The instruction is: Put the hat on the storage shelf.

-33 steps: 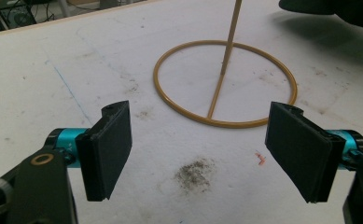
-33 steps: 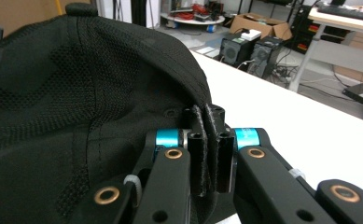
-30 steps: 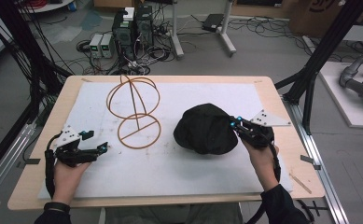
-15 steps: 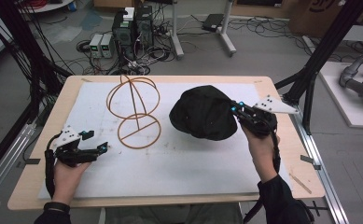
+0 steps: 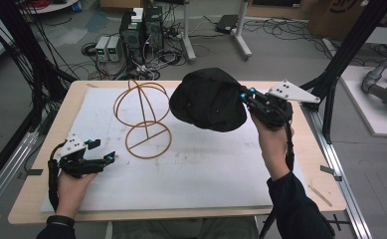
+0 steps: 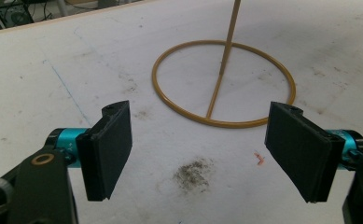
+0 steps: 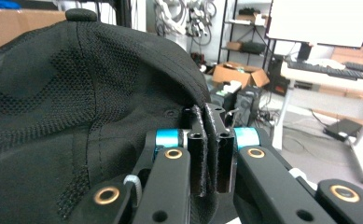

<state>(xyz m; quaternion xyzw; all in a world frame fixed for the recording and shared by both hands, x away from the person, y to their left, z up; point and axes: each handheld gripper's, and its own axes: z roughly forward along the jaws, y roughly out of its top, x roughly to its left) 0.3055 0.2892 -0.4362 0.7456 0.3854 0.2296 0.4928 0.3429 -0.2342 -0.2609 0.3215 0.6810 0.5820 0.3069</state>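
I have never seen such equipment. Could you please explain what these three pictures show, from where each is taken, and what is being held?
A person at a table holds a hand tool with two jaws in each hand. One camera looks down from above; the other two ride on the tools. The right gripper is clamped on the edge of a black cap, lifted above the white mat. The left gripper rests open and holds nothing. A golden wire stand stands on the mat, a round frame above a ring base.
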